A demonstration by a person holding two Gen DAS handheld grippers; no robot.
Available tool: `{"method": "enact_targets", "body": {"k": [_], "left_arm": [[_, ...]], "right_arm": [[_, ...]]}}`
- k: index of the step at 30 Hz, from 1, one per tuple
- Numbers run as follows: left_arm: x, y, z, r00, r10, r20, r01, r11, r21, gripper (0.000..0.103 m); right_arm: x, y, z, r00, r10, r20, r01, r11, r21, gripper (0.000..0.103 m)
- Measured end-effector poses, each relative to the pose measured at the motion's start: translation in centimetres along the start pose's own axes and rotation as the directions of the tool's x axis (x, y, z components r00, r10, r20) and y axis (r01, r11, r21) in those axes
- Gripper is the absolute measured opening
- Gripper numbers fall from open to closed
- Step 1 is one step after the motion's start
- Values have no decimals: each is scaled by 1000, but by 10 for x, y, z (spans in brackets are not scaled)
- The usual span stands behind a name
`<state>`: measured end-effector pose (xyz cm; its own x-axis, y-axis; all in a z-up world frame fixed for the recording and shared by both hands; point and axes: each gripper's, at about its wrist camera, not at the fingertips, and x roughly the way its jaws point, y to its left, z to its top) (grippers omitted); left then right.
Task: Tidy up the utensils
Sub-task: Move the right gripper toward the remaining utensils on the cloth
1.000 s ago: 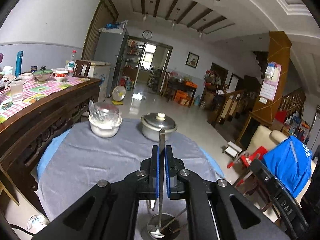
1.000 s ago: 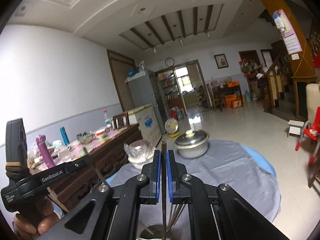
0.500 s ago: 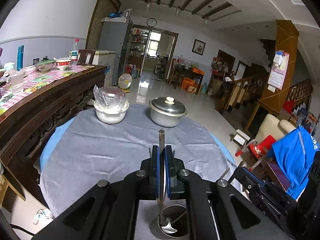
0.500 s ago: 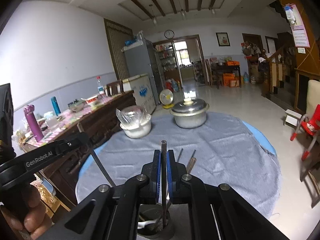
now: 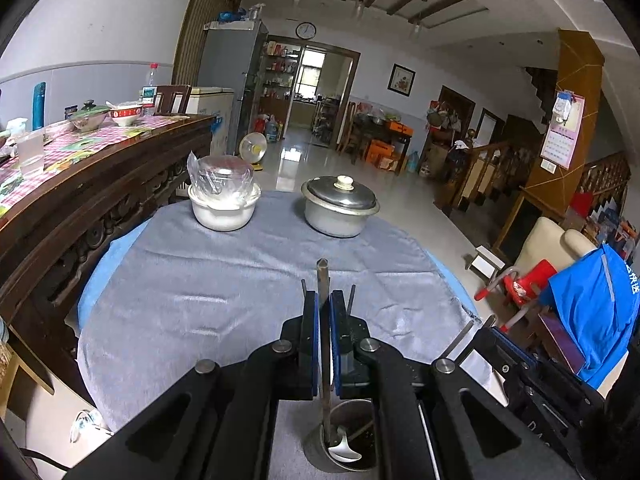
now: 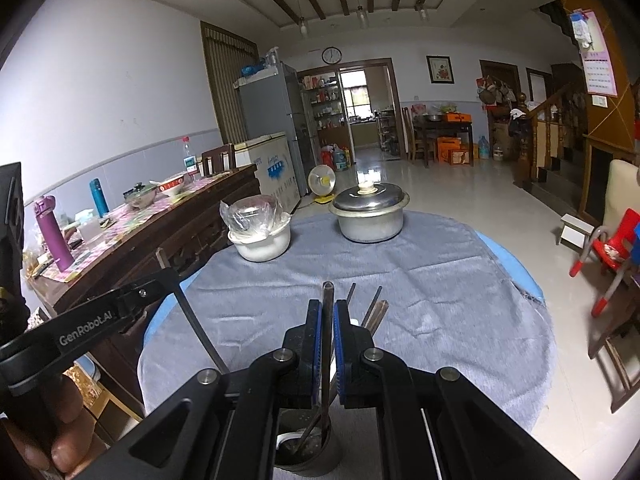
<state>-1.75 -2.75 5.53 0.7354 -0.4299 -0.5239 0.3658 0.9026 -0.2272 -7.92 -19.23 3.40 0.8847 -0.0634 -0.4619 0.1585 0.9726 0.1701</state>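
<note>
My left gripper [image 5: 325, 312] is shut on the handle of a steel spoon [image 5: 323, 276]; the spoon bowl hangs low over a round metal utensil holder [image 5: 316, 446] near the table's front edge. My right gripper [image 6: 328, 320] is shut on a thin dark utensil handle [image 6: 328, 292] whose lower end reaches into the same holder [image 6: 326, 458]. Several chopsticks [image 6: 376, 312] stand in the holder just behind my right fingers. The left gripper also shows at the left in the right wrist view [image 6: 132, 300].
A round table with a grey cloth [image 5: 224, 284] carries a white bowl with a plastic-wrapped lid [image 5: 222, 200] and a lidded steel pot [image 5: 339, 208] at the far side. A long wooden sideboard [image 5: 80, 176] stands left. A red chair [image 6: 612, 248] stands right.
Both cameras have tilted down and the table now fills more of each view. Both utensils have come lower, toward and into the holder. Both grippers stay shut.
</note>
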Motion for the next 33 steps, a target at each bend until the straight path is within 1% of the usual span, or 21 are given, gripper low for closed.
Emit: {"method": "enact_targets", "body": {"k": [10, 20, 22, 23, 25, 26, 30, 31, 32, 33], "left_arm": [[-1, -1, 0, 1000, -1, 0, 1, 1000, 2, 5], [-2, -2, 1, 1000, -15, -9, 16, 1000, 8, 5], [-2, -3, 1, 1000, -23, -13, 23, 1000, 14, 5], [-3, -2, 1, 999, -31, -13, 32, 999, 13, 5], [-6, -2, 2, 999, -47, -4, 47, 999, 16, 6], [-8, -2, 3, 999, -44, 6, 44, 999, 19, 6], [-13, 4, 8, 999, -41, 27, 40, 999, 12, 8], [-14, 8, 9, 999, -36, 32, 36, 999, 3, 10], [-14, 10, 10, 999, -33, 33, 33, 999, -4, 14], [-14, 14, 11, 999, -28, 33, 29, 1000, -12, 15]], "right_arm": [[2, 5, -1, 1000, -24, -14, 24, 1000, -11, 6], [4, 7, 0, 1000, -25, -19, 24, 1000, -12, 6], [3, 7, -1, 1000, -17, -25, 17, 1000, -7, 7], [3, 5, 0, 1000, 0, -31, 0, 1000, 10, 7], [4, -1, 0, 997, 63, -53, -61, 997, 49, 8], [5, -3, 0, 995, 80, -58, -77, 995, 64, 8], [4, -16, 0, 993, 105, -45, -99, 988, 118, 8], [3, -21, 1, 993, 111, -36, -105, 985, 138, 8], [2, -25, 2, 994, 107, -30, -102, 983, 150, 8], [1, -28, 2, 995, 96, -23, -91, 983, 159, 8]]}}
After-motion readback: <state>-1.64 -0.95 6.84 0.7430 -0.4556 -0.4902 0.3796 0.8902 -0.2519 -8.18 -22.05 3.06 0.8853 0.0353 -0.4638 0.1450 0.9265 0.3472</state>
